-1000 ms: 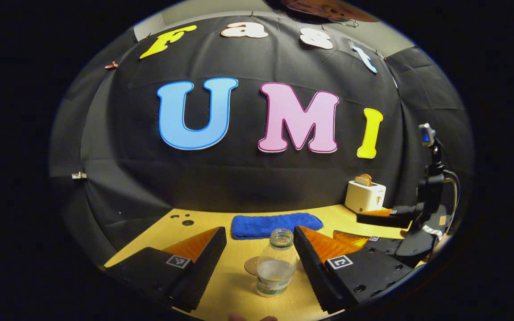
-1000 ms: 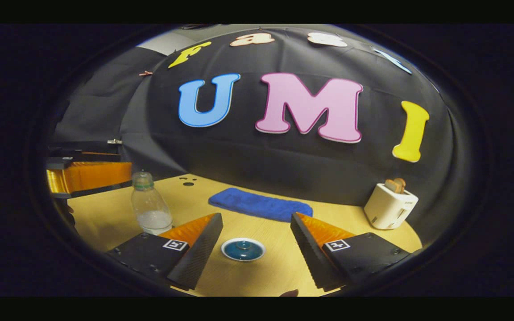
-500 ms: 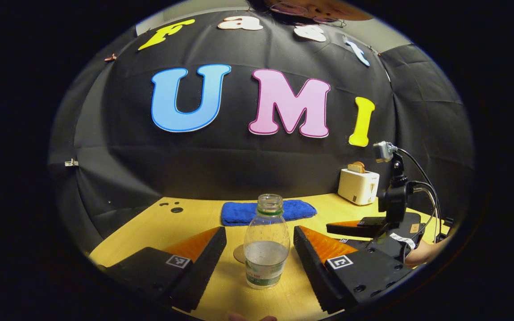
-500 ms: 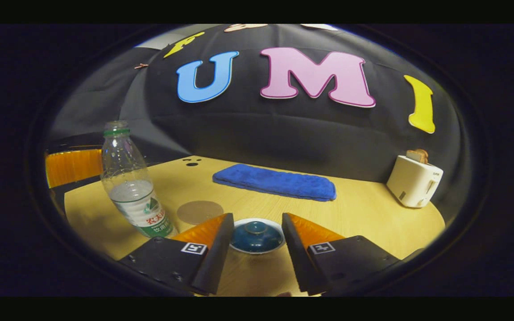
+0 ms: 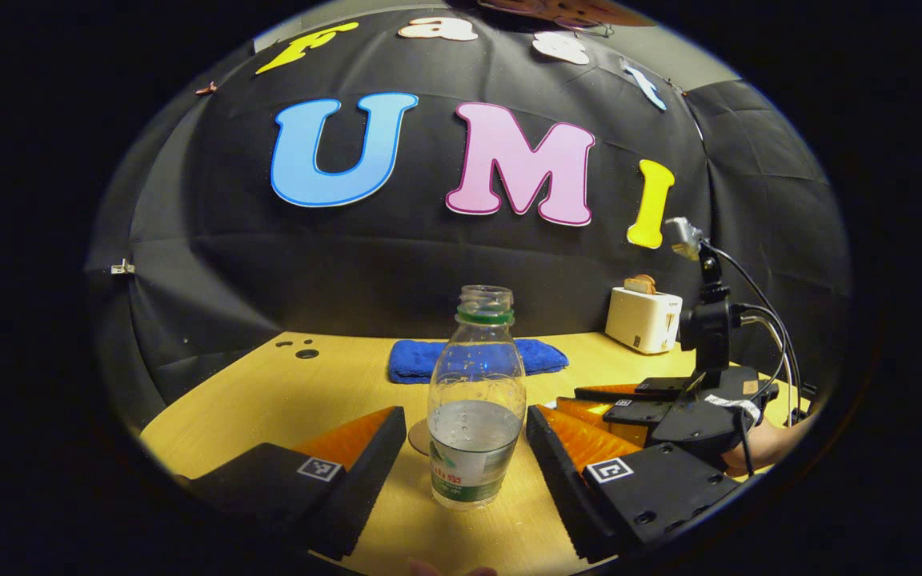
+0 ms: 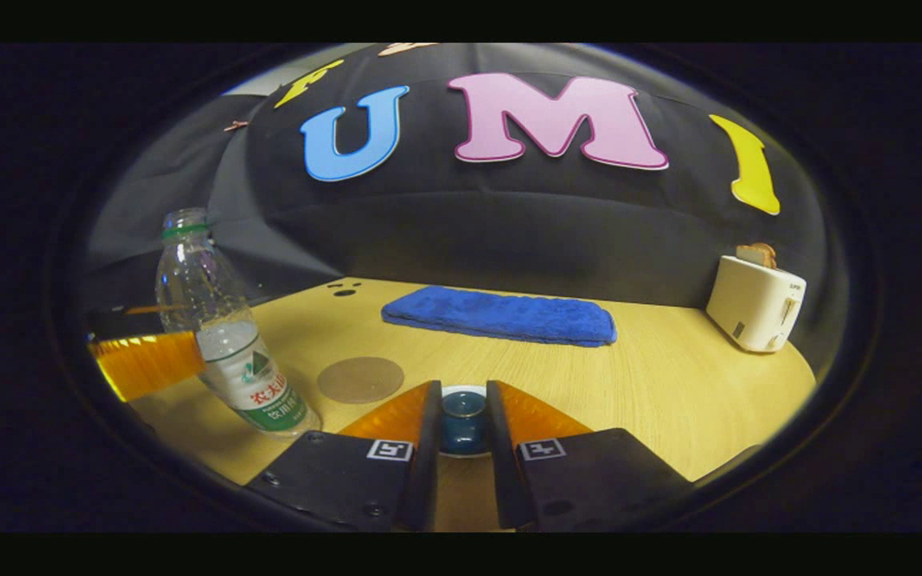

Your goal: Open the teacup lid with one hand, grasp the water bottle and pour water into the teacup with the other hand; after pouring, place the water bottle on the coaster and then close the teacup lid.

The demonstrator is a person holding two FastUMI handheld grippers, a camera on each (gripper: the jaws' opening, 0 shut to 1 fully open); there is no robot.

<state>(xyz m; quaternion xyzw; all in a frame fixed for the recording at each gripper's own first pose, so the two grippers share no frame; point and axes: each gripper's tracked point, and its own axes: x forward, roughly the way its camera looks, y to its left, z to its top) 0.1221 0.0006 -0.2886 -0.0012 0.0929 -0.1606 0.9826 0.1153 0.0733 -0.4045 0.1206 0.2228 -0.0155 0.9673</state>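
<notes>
The clear water bottle [image 5: 477, 416], uncapped and partly full, stands upright on the table between the wide-apart fingers of my left gripper [image 5: 465, 412], which is open and not touching it. A round brown coaster [image 5: 418, 437] lies just behind the bottle. In the right gripper view, my right gripper [image 6: 463, 386] has its fingers drawn in on the knob of the dark blue teacup lid [image 6: 463, 420], which still sits low on the table. The bottle [image 6: 221, 344] and coaster [image 6: 360, 379] lie to its left. The cup under the lid is hidden.
A folded blue towel [image 6: 501, 316] lies at the back of the wooden table [image 6: 669, 384]. A white toaster [image 6: 755, 302] with bread stands at the back right. The right gripper [image 5: 577, 398] and the hand holding it sit close to the right of the bottle.
My left gripper has dropped and moved in until the bottle stands between its open fingers. My right gripper has come down over the lid and its fingers have drawn in on the knob.
</notes>
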